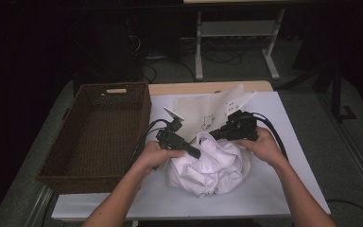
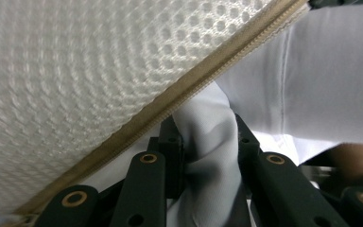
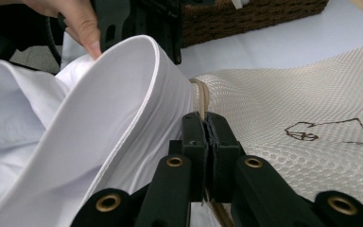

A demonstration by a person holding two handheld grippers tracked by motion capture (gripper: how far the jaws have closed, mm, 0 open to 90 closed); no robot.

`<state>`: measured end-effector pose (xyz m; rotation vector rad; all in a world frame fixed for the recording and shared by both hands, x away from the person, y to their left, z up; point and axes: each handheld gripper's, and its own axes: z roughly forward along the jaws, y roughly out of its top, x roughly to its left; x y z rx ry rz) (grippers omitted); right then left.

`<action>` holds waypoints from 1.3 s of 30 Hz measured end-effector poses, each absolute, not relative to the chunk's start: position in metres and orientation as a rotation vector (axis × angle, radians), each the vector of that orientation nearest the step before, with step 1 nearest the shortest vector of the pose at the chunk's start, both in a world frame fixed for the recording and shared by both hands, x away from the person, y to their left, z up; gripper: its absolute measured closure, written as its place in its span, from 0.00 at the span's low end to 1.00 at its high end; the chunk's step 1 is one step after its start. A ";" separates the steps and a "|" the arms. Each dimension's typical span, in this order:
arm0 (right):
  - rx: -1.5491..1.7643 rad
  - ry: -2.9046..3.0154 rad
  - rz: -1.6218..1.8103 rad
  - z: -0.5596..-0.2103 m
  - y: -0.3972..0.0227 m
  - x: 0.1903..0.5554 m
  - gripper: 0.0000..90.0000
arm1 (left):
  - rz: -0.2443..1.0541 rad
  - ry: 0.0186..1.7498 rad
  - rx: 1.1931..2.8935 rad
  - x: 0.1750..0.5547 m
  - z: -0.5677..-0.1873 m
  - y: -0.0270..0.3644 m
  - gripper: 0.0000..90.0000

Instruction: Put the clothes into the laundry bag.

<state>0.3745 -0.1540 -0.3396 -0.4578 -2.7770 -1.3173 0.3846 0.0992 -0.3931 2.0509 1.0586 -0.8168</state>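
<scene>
Left gripper view – tongs [image 2: 207, 156] pinching white garment [image 2: 208, 142]

Wicker basket [image 1: 99, 135] walls off my left; white garment [image 1: 208, 165] heaps centrally; tabletop [image 1: 293, 142] lies open on my right.

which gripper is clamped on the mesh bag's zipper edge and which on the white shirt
The right gripper pinches the mesh bag at its tan zipper edge; the left gripper holds a fold of the white shirt.
</scene>
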 end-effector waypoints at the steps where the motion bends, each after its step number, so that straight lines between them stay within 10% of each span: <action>1: -0.459 -2.775 -1.314 -0.340 -0.155 0.374 0.97 | -0.813 1.063 2.049 0.385 -0.393 0.099 0.81; 16: -0.427 -2.790 -1.241 -0.351 -0.150 0.369 0.97 | -0.596 1.272 1.901 0.383 -0.408 0.096 0.82; 26: -0.439 -2.793 -1.248 -0.351 -0.152 0.370 0.97 | -0.524 1.163 2.045 0.370 -0.386 0.098 0.52; 39: -0.483 -2.784 -1.252 -0.352 -0.157 0.373 0.97 | -0.468 1.124 2.122 0.353 -0.363 0.113 0.38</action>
